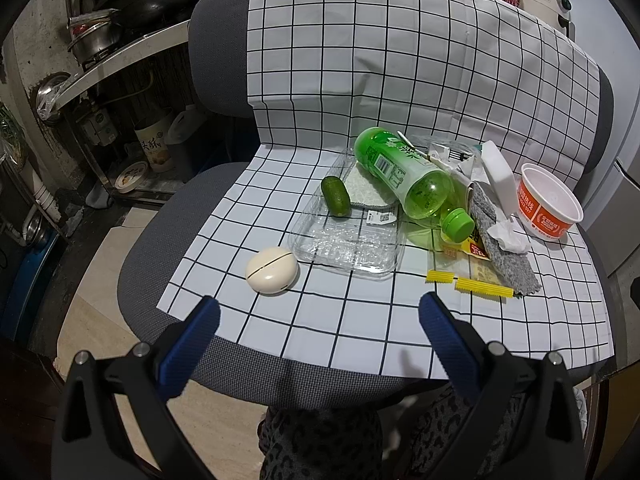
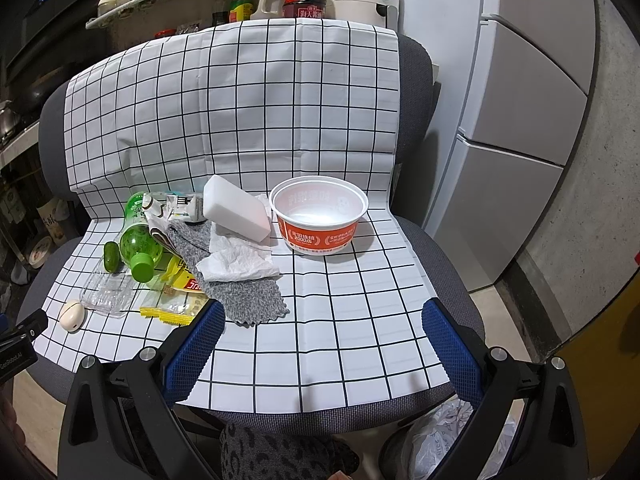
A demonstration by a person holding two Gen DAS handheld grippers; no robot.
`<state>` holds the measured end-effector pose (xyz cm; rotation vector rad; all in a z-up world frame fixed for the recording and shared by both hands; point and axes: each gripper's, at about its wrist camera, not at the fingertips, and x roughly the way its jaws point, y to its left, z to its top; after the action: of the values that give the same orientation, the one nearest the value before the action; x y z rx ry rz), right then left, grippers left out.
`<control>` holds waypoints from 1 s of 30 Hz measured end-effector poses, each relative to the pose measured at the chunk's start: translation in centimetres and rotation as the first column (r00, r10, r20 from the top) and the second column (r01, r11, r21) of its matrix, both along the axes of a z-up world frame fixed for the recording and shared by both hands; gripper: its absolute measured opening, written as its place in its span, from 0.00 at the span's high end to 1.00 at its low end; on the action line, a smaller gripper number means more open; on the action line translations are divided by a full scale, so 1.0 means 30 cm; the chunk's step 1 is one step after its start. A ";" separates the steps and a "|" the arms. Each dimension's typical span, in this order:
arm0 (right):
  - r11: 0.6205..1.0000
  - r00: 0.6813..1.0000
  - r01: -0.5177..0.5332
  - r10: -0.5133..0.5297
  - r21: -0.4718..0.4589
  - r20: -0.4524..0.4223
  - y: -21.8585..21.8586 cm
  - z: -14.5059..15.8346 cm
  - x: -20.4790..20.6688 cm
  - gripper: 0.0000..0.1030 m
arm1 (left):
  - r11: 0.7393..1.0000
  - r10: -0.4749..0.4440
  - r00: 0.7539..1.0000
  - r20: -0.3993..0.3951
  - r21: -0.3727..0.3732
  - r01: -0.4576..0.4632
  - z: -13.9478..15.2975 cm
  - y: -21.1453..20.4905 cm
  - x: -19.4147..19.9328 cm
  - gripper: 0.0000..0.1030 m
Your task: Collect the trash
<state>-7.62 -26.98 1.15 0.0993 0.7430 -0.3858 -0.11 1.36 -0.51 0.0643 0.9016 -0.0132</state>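
Trash: green bottle [image 1: 408, 178], orange bowl [image 2: 319, 216] printed "2000".
Left gripper [image 1: 320, 312]: spread wide, empty, above seat.
Right gripper [image 2: 323, 316]: likewise.

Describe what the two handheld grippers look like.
Both match: the left gripper and right gripper have black plastic frames with triangular cut-outs and silver round bolt heads. Their fingers are faced with blue, finely textured pads. No cables show. Leopard-print grey fabric shows below both.
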 end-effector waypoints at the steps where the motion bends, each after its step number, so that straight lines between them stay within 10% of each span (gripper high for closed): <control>1: 1.000 1.000 0.000 0.000 0.000 0.000 0.000 0.000 0.000 0.06 | 1.000 0.000 1.000 0.000 0.000 0.000 0.000 0.000 0.000 0.06; 30: 0.990 0.993 -0.106 0.100 0.097 0.062 0.000 -0.098 0.075 0.06 | 1.000 0.004 1.000 -0.026 -0.001 -0.004 -0.097 0.047 0.086 0.06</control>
<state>-5.37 -26.99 -1.78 0.1646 0.7079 -0.2462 2.46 2.76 -3.41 0.0615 0.9276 -0.0113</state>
